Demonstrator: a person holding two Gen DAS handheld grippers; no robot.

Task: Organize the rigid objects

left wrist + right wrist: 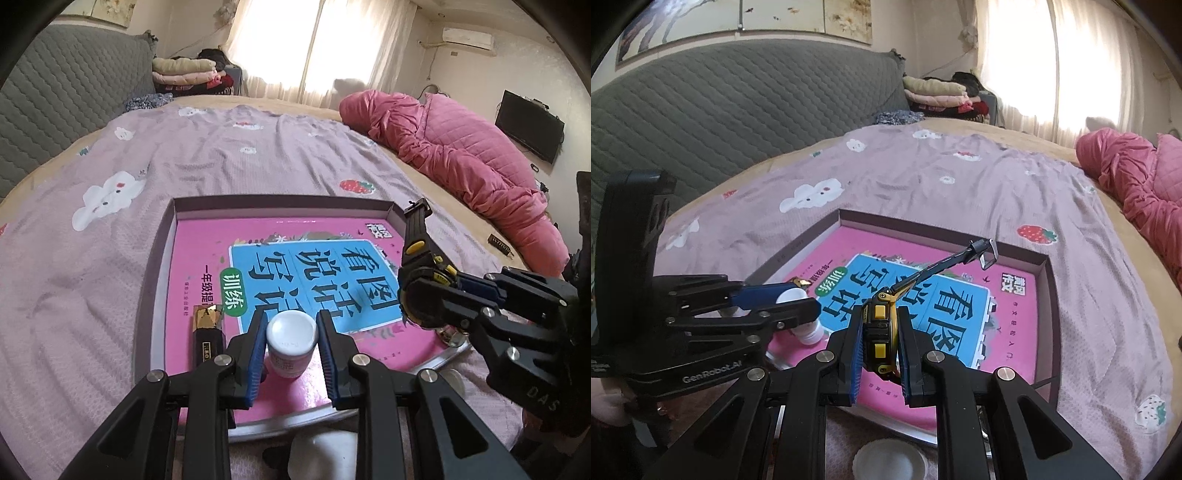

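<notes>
**Two small things held over the box, both needing a careful set-down**

I am holding both loads above the shallow cardboard box [168, 236] lying on the lilac printed bedspread [221, 155], with a pink and blue exercise book [314, 266] covering the box floor.

My left jaws [291, 354] are closed almost fully on the small white plastic bottle [291, 341], the blue pads [255, 354] pressing its sides just under the round cap. It is hanging over the near edge of the book, beside a black and gold oblong packet [208, 332] resting at the box's near left corner. I am judging the bottle light, stiff and smooth, so it could be slipping if I squeeze only the cap; the straight wall below it is the better hold, which is where I am gripping.

My right jaws [881, 345] are clamped shut on the black and yellow wristwatch [879, 332], pinching the chunky case across its flat faces while the strap [938, 266] is sticking out stiffly ahead toward the far right corner of the box. The case seems hard and dense for its size, and the strap is the floppy part, so I am trusting the case as the place to hold it. The glass face could be scratching if dropped, so I am thinking a low, gentle release onto the book is called for.
</notes>
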